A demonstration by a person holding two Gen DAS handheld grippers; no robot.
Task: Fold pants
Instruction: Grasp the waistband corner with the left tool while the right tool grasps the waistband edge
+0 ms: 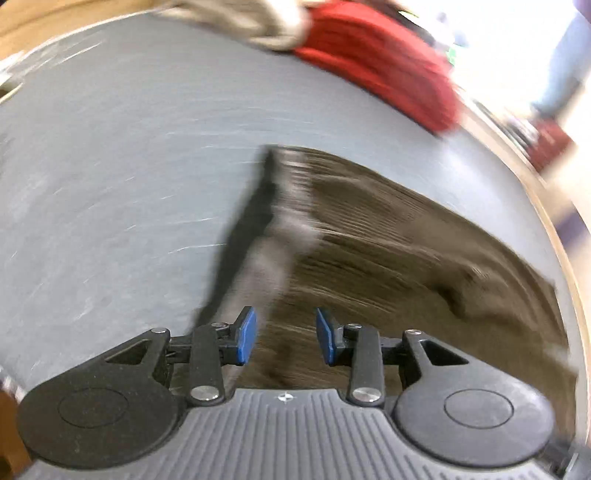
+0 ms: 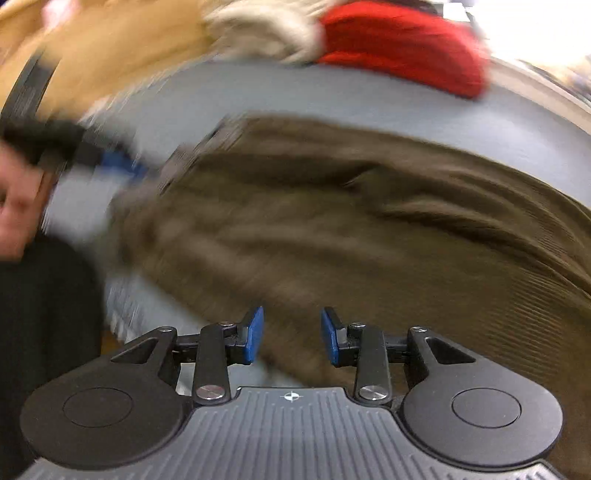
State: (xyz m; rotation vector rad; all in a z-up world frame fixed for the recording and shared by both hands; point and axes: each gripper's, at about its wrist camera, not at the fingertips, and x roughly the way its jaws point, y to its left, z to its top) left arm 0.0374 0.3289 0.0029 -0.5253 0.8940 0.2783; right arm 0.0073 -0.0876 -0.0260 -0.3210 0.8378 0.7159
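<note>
Blur smears both my views. Brown ribbed pants [image 1: 406, 251] lie on the grey desk [image 1: 110, 166], their far end cut off. My left hand-held gripper [image 1: 286, 336] and right hand-held gripper [image 2: 291, 336] hover above them, blue pads apart, nothing between. Behind sit a red cloth [image 2: 402, 48] and a beige one [image 2: 266, 33] (too smeared to identify).

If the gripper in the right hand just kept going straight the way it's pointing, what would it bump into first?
Most likely the brown ribbed pants spread on the grey table. The right gripper is open, nothing between its blue pads, and the cloth fills the view straight ahead. The picture is blurred, so depth is uncertain.
</note>
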